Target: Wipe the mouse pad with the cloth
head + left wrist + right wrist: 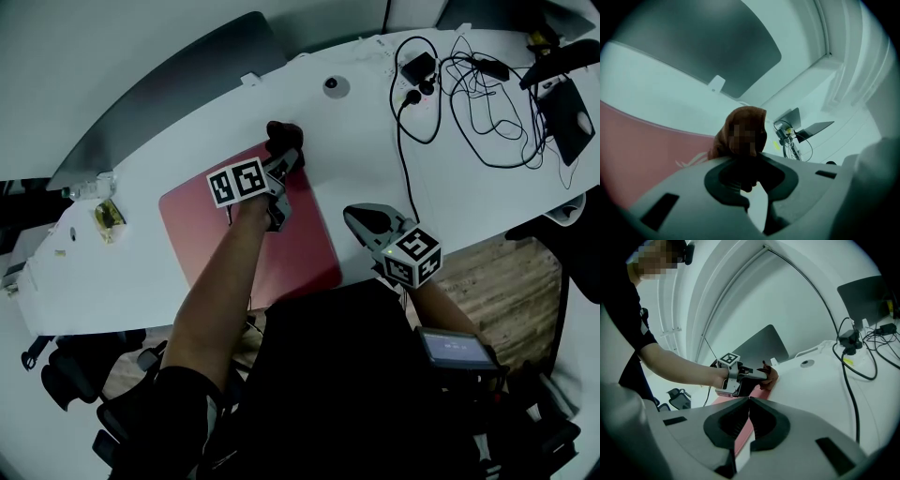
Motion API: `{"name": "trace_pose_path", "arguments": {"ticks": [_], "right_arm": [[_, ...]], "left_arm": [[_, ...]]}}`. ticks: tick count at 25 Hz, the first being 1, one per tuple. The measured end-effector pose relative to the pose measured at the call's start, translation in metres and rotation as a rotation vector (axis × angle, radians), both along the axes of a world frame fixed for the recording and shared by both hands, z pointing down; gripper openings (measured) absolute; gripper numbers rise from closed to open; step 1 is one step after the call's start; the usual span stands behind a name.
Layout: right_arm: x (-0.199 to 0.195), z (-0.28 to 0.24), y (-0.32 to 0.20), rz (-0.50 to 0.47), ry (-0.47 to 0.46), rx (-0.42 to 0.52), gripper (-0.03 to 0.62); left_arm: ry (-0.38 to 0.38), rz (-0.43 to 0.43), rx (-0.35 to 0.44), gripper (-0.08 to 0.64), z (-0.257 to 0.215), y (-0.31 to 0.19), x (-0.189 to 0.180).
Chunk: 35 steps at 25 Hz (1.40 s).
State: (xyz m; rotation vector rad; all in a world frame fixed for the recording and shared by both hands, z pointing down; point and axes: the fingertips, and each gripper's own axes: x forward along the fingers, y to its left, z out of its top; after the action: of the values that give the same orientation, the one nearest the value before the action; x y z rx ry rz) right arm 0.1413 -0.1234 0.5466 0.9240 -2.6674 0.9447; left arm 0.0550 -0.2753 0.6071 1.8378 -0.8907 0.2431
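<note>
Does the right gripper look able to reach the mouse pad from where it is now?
Probably yes: the right gripper hangs just beside the mouse pad, with only bare table between; its jaws are shut.

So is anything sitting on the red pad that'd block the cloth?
Nothing visible. The cloth, clamped in the left gripper, is at the mouse pad's far corner; the pad's visible surface is bare.
</note>
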Motion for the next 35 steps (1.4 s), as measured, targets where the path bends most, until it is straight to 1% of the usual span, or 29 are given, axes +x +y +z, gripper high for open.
{"name": "trace_pose_path", "arguments": {"ticks": [2, 6, 12, 24, 35], "right_arm": [[-0.003, -0.001, 0.001, -0.001, 0.004, 0.002, 0.026], [-0.011, -0.003, 0.004, -0.007, 0.011, 0.005, 0.026], [-0.028, -0.006, 0.01, -0.013, 0.018, 0.01, 0.026], [-0.068, -0.014, 0.02, -0.039, 0.04, 0.023, 0.026], [-0.101, -0.016, 0.029, -0.079, 0.059, 0.039, 0.026]], "left_arm": [[-0.046, -0.029, -0.011, 0.058, 0.006, -0.001, -0.017], [-0.124, -0.059, -0.011, 0.058, 0.012, 0.001, -0.047], [-0.185, -0.084, -0.003, 0.058, 0.014, 0.005, -0.081], [-0.221, -0.116, -0.004, 0.058, 0.017, 0.02, -0.139], [-0.251, -0.148, 0.013, 0.058, 0.017, 0.036, -0.191]]}}
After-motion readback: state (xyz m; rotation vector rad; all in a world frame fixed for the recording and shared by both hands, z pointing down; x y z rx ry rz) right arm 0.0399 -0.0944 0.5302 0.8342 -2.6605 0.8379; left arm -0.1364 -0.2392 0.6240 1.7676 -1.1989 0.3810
